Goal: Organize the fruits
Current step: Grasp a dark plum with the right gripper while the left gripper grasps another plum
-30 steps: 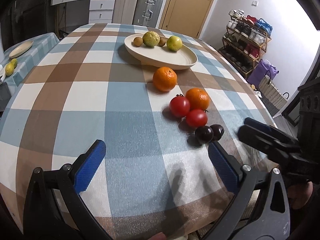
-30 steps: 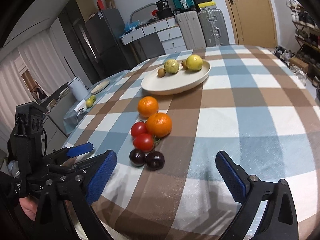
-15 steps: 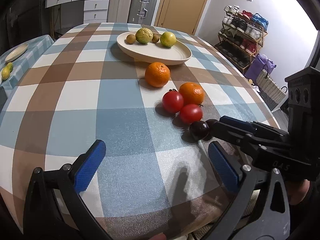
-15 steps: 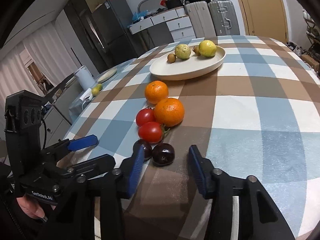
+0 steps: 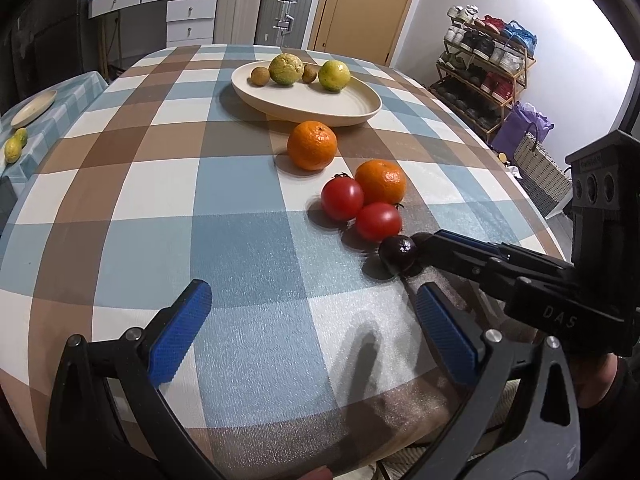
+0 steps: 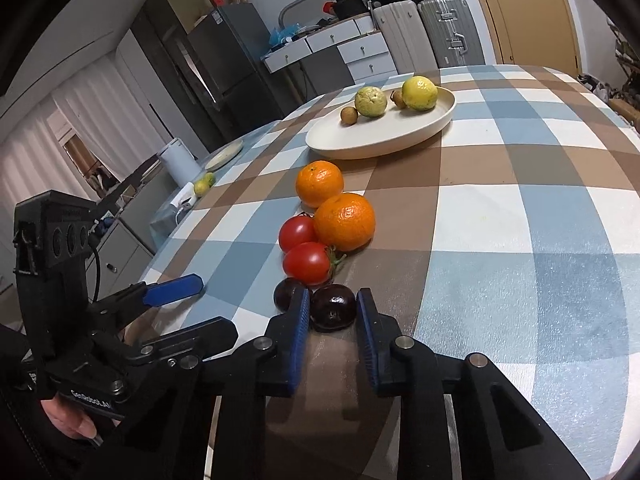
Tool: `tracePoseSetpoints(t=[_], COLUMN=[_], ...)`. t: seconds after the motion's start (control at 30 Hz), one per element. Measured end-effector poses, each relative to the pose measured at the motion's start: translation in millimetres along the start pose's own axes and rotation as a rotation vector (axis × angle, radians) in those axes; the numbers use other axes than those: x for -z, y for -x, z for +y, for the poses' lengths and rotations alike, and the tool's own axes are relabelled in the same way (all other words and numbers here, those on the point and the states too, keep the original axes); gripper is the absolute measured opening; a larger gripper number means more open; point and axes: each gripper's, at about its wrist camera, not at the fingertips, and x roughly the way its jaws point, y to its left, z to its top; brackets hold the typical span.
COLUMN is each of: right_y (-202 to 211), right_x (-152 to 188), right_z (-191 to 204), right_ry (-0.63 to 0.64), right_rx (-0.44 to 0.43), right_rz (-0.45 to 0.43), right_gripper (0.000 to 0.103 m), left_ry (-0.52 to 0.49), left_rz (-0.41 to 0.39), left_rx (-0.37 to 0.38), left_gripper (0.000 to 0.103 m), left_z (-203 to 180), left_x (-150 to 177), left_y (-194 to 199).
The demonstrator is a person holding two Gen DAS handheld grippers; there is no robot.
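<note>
The near dark plum (image 6: pixel 333 307) is pinched by the right gripper (image 6: pixel 333 312) on the bench (image 6: pixel 520 208), left gripper (image 5: pixel 312 328) fingers kept spread.

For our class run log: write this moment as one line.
right hand-held gripper: shut on dark plum | left hand-held gripper: open, empty | plate: four fruits

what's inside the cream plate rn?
The cream plate holds two yellow-green fruits and two small brown fruits; one brown fruit sits partly hidden behind the others.
</note>
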Motion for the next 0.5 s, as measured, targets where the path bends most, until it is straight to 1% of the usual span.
tracePoseSetpoints(t=[0.2,0.4,0.5], right_y=[9.2,19.6,25.2], right_x=[-1.7,-3.4,-4.3], right_z=[-7.9,-15.1,-19.5], right_ry=[-0.032,-0.044,-0.047], right_rx=[-0.012,-0.017,-0.012], right_rz=[-0.038,-0.066,-0.08], right_gripper=[0.024,0.024,0.024], left_ry=[-0.018,-0.032,-0.029], left_rz=[0.001,0.024,0.048], left_rx=[-0.003,0.003,0.032], left_gripper=[0.102,0.102,0.102], left_z=[-6.1,-14.1,-17.8], left_x=[-2.8,-6.7,-9.8], left_y=[0.3,-6.8,-13.0])
